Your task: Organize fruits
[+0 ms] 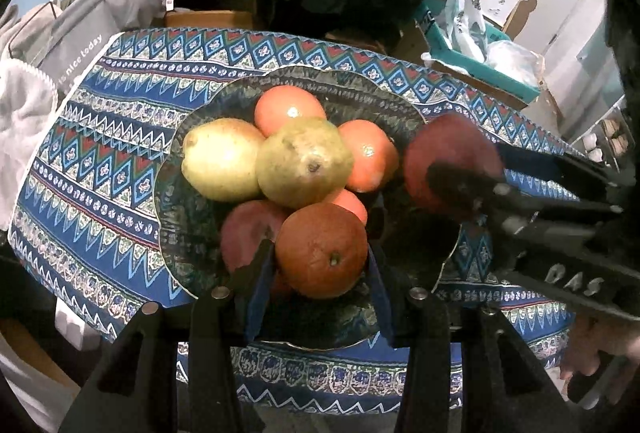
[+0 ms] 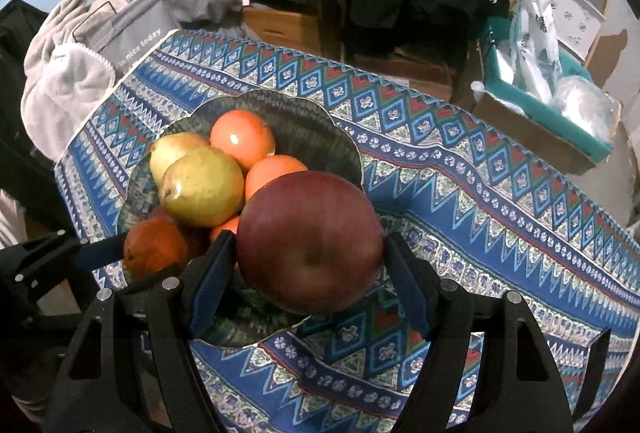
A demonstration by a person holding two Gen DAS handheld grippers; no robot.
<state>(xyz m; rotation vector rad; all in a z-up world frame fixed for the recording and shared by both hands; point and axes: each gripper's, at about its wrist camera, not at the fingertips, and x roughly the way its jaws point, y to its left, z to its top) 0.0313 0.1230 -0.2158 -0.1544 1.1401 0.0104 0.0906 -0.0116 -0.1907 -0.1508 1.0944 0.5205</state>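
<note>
The left claw (image 1: 320, 257) is clenched on an orange (image 1: 322, 249), its blue-padded fingers pressing the fruit's two sides, and holds it low over the near part of the bowl (image 1: 192, 217). The right claw (image 2: 308, 253) grasps a big red apple (image 2: 310, 241) the same way, one pad on each flank, poised at the bowl's right rim. Both point steeply down. I judge each fruit is being brought in to join the pile, held by the sides so it can be set down without rolling.

The bowl is dark and scalloped, standing on a tabletop covered by a blue patterned cloth (image 1: 120, 137). It is already crowded: two yellow-green pears (image 1: 304, 161) lie across the middle, pale oranges (image 1: 290, 109) sit behind and beside them, and another red apple (image 1: 244, 233) lies at the near left, touching the left claw's finger. Free room is scarce. The gap on the near right of the bowl looks like the likeliest spot for the held apple, while the orange would have to rest on top of other fruit, where it could tumble off.

The two claws stand close together, so they could crowd each other. Beyond the cloth are a grey bag (image 1: 76, 45) and towels on the left and a teal box (image 2: 560, 129) on the right, well apart from the bowl.
</note>
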